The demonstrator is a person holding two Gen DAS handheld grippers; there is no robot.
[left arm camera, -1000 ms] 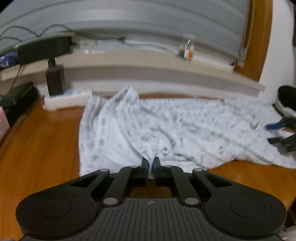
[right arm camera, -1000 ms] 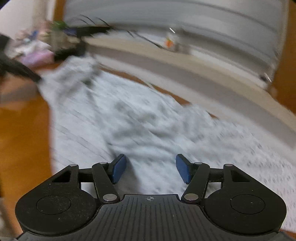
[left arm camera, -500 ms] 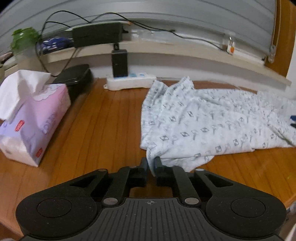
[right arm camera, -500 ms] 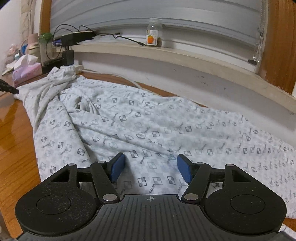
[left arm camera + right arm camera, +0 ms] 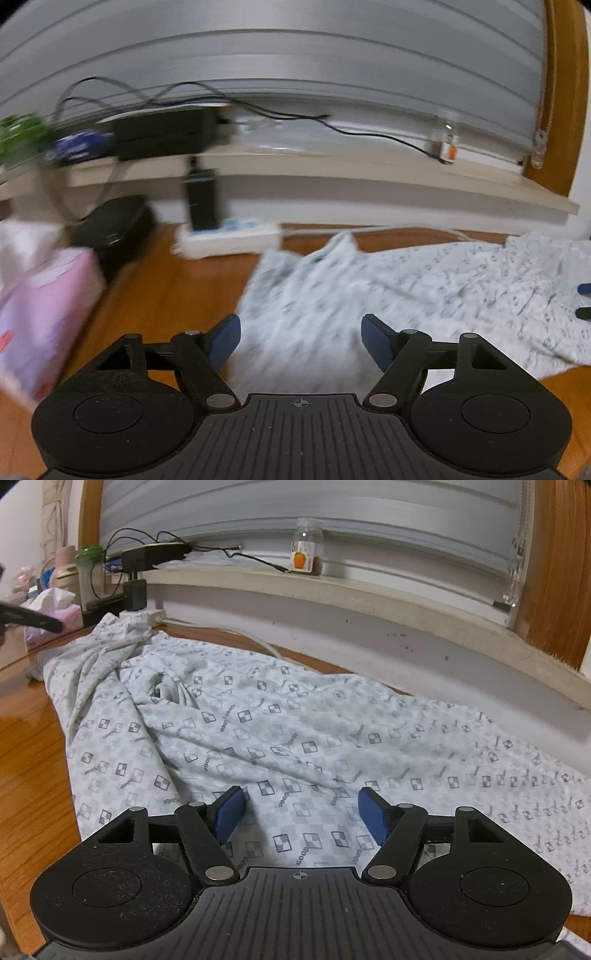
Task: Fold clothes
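Note:
A pale patterned garment (image 5: pixel 280 731) lies spread and creased on the wooden table (image 5: pixel 33 760). In the blurred left wrist view the same garment (image 5: pixel 406 295) stretches from the middle to the right. My left gripper (image 5: pixel 301 338) is open above the garment's left end, nothing between its blue pads. My right gripper (image 5: pixel 301 814) is open too, low over the garment's near part. The tips of the right gripper (image 5: pixel 584 301) show at the right edge of the left wrist view, and the left gripper's finger (image 5: pixel 33 619) shows at the far left of the right wrist view.
A pink tissue box (image 5: pixel 40 314) stands at the left. A white power strip (image 5: pixel 229 238) with a black adapter (image 5: pixel 201 197) lies against the wall. The ledge (image 5: pixel 332 587) carries a jar (image 5: pixel 307 548), a black box (image 5: pixel 151 555) and cables.
My left gripper has opened and let go of the garment's edge, then lifted a little. The right gripper stays open over the cloth, hardly moved.

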